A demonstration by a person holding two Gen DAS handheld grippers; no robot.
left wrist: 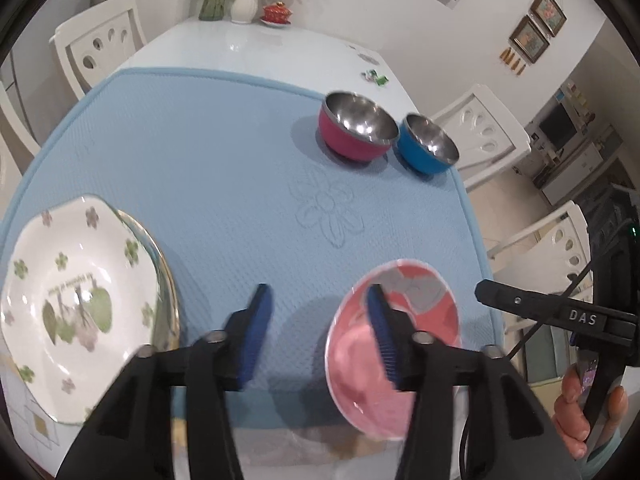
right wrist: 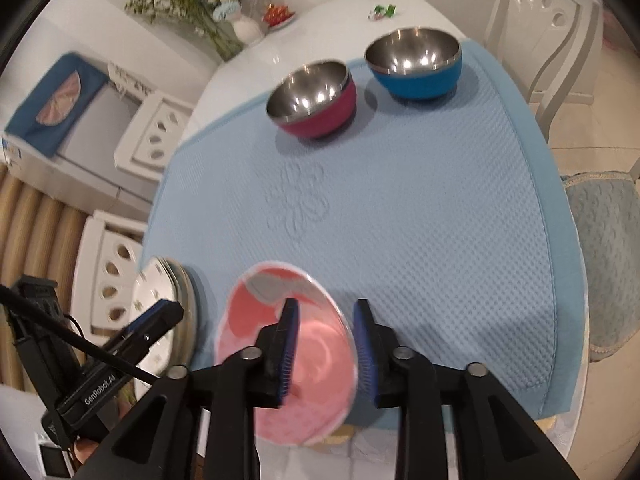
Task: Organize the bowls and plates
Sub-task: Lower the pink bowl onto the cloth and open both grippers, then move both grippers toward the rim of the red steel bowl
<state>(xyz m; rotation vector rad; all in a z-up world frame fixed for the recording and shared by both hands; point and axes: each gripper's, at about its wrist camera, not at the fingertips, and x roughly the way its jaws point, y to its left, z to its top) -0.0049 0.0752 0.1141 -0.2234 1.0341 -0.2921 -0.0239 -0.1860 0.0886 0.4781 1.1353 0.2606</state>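
Plates and bowls are sitting on a light blue quilted mat (left wrist: 224, 152) that is covering most of a white table (left wrist: 240, 40). A white plate with green and pink flowers (left wrist: 76, 300) is lying on top of at least one more plate at the mat's near left edge, its outer rim overhanging the mat's border. A pink plate (right wrist: 296, 356) is resting at the mat's near edge, close to the table's front.

Two steel-lined bowls are standing upright near the far right corner: a magenta bowl (left wrist: 356, 128) and a blue bowl (left wrist: 428, 144), just beside each other, the blue one nearest the mat's right edge. Whether their rims are touching I cannot tell.

Between the plates in front and the bowls behind, a wide stretch of bare mat with an embossed flower (left wrist: 328, 208) is lying open.

The left gripper (left wrist: 320, 304) is hanging above the gap between the two plates with its jaws spread and nothing between them; its right finger is overlapping the pink plate only in view. The right gripper (right wrist: 326, 320) is hovering over the pink plate's right rim, its jaws parted and straddling that rim without pressing on it.

White chairs (left wrist: 96, 44) are crowding the table's sides, and vases of flowers (left wrist: 244, 4) are standing at its far end.
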